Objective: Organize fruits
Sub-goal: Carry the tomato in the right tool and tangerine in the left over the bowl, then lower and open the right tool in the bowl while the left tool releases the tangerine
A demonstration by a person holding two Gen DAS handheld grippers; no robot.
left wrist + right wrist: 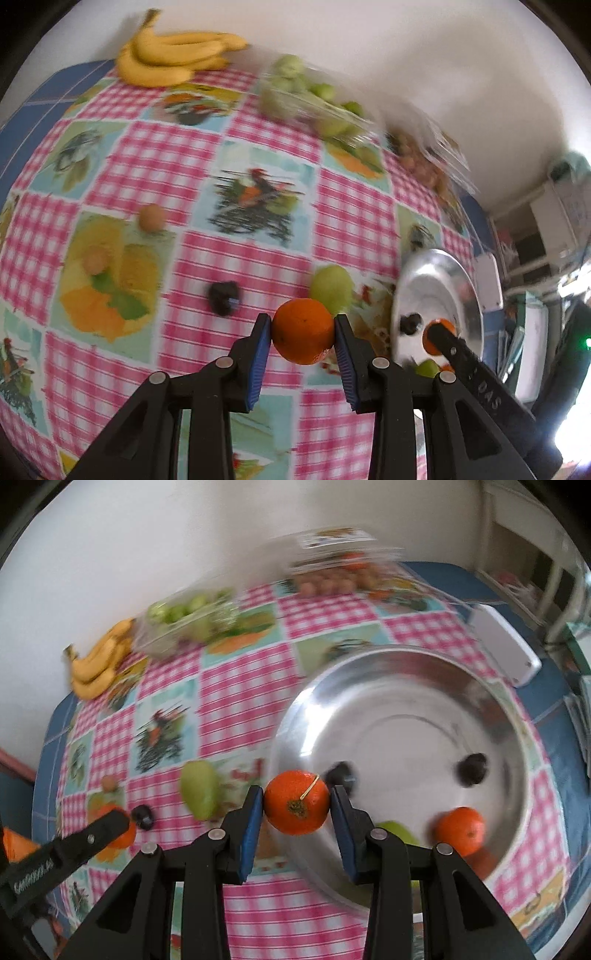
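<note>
Each gripper, left [303, 328] and right [296, 802], pinches a tangerine (narrowly, near fingertips), which could slip short of the bowl [406, 657].

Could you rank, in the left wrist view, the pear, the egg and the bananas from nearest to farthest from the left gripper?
From the left gripper:
1. Pear, just behind its tips.
2. Egg, mid-table, left.
3. Bananas, far edge by the wall.

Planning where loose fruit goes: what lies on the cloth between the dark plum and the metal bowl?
In the right wrist view, one green pear lies between the dark plum and the metal bowl.
</note>
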